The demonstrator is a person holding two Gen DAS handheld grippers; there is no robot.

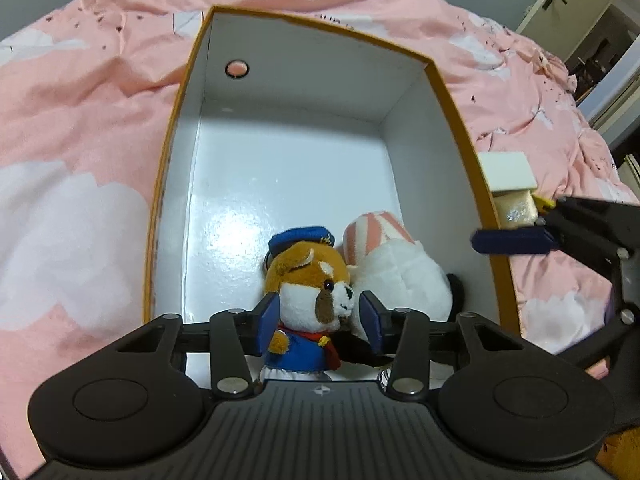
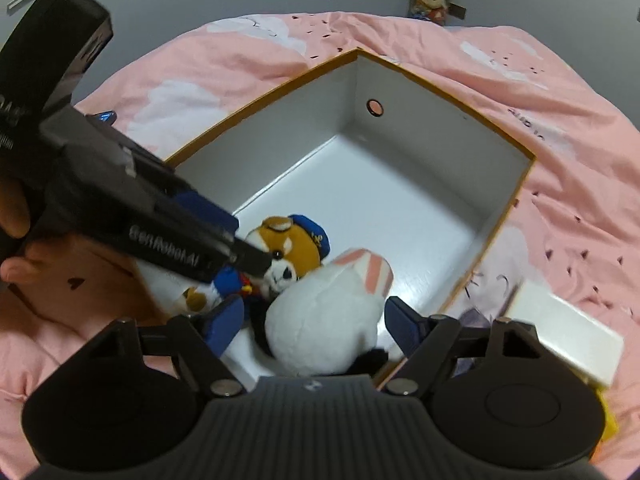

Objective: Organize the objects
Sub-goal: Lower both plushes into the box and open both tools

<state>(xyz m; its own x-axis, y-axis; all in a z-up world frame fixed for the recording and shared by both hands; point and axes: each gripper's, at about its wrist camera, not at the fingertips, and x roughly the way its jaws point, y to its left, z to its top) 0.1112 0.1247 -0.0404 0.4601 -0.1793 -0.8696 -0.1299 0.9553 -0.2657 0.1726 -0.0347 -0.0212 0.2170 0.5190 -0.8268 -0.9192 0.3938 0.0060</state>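
An open cardboard box (image 1: 452, 104) with white inside and orange rim lies on a pink bedspread; it also shows in the right wrist view (image 2: 516, 196). In its near corner sit a brown-and-white plush dog (image 1: 308, 280) in a blue cap and suit, and a white plush (image 1: 400, 276) with pink striped ears. My left gripper (image 1: 320, 320) is open, its blue pads either side of the dog's head, not squeezing it. My right gripper (image 2: 316, 324) is open over the white plush (image 2: 324, 320), pads apart from it. The dog (image 2: 288, 248) lies partly behind the left gripper.
A small white box (image 2: 568, 332) lies on the pink bedspread (image 1: 80, 140) just outside the box's right wall, also seen in the left wrist view (image 1: 508, 172). The far part of the box floor (image 1: 288, 168) is bare. A door stands at far right.
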